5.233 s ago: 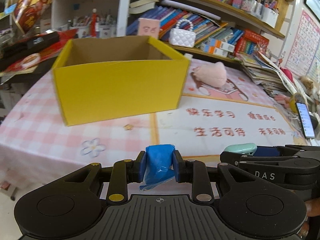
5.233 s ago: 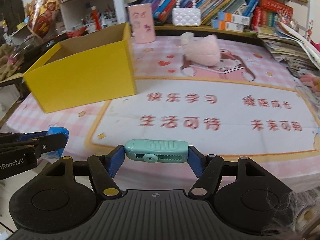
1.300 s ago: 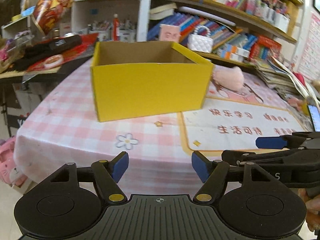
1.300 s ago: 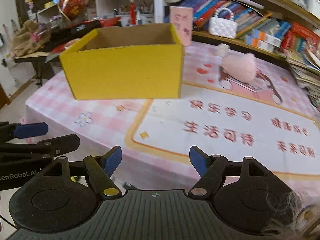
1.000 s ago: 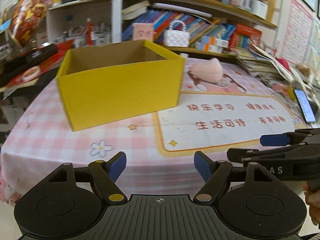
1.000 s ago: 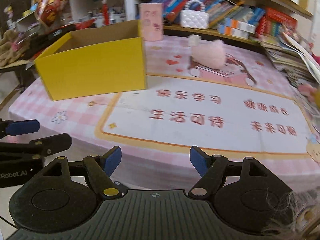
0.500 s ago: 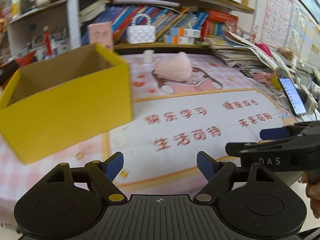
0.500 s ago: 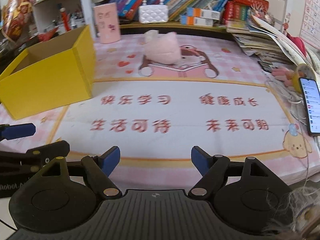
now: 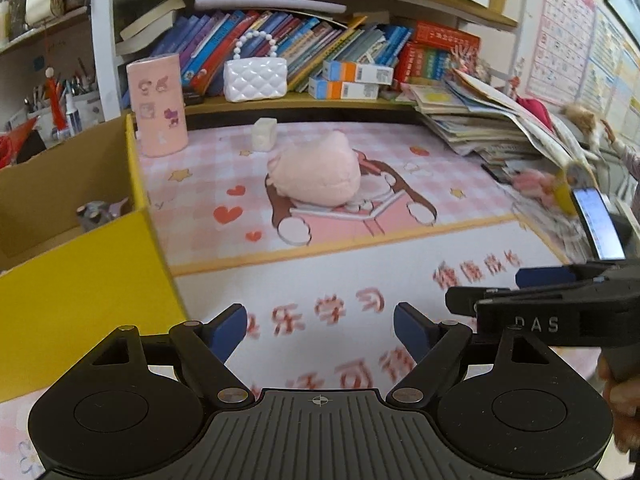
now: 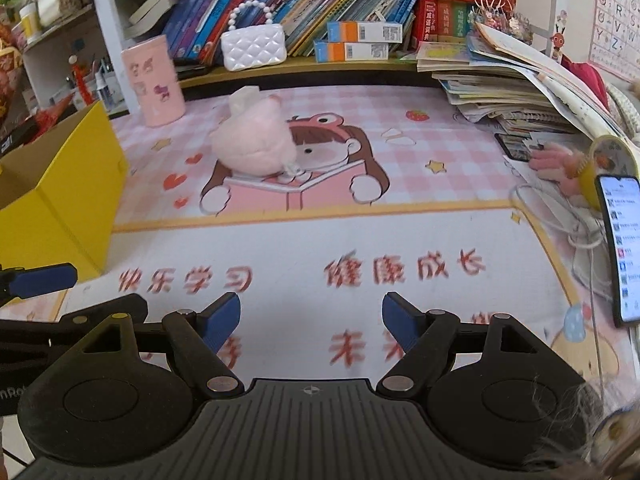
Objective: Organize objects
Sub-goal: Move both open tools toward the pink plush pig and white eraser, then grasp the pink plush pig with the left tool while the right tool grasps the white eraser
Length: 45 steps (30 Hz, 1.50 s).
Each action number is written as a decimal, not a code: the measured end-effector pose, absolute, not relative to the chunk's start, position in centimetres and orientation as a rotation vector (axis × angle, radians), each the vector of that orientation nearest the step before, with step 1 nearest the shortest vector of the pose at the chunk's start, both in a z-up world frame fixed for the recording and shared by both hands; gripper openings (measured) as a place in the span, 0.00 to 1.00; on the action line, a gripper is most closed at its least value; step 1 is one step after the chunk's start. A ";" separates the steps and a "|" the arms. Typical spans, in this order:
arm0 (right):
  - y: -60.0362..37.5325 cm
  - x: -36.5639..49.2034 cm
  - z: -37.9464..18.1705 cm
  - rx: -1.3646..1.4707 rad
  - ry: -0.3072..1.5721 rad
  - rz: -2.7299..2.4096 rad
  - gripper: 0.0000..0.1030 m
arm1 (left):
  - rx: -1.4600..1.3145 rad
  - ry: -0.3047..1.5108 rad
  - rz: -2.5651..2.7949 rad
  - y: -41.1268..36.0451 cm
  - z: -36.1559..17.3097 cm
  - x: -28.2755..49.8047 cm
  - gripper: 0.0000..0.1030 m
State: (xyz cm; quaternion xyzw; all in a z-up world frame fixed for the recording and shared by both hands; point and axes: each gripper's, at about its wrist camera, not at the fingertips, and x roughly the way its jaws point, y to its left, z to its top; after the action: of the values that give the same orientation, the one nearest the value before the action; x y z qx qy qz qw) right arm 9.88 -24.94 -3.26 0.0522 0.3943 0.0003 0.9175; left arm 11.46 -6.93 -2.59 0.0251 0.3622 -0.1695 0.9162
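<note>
A yellow cardboard box (image 9: 80,292) stands at the left of the table, also in the right wrist view (image 10: 60,200); a small greyish item (image 9: 98,212) lies inside it. A pink plush pouch (image 9: 316,174) lies on the tablecloth beyond, also in the right wrist view (image 10: 256,146). A small white cube (image 9: 264,135) sits behind it. My left gripper (image 9: 320,326) is open and empty, above the cloth beside the box. My right gripper (image 10: 311,320) is open and empty, to its right.
A pink cylinder holder (image 9: 158,104) stands at the back by the box. A white quilted handbag (image 9: 255,76) sits on the shelf with books. Stacked papers (image 10: 500,88), a cable and a phone (image 10: 622,248) crowd the right edge.
Both grippers held objects five seconds ago and are now open and empty. Over the last second both moved forward and right, so the box slid left and the plush pouch came nearer.
</note>
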 end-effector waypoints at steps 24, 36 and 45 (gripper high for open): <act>-35.9 20.8 0.4 0.181 0.655 -0.075 0.74 | 0.147 0.672 -0.126 -16.7 -4.8 29.7 0.95; -34.7 24.4 0.5 0.157 0.653 0.052 0.77 | 0.106 0.671 -0.081 -16.1 -5.7 30.5 0.66; -27.9 34.4 -2.2 0.001 0.626 0.376 0.83 | -0.064 0.668 -0.101 -9.0 -0.5 19.7 0.67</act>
State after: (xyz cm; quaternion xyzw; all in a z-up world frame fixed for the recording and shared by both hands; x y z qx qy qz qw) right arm 34.39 -27.85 -2.15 0.0006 0.3060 0.1839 0.9341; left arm 19.65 -9.01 -0.54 -0.0316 0.3275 -0.0494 0.9430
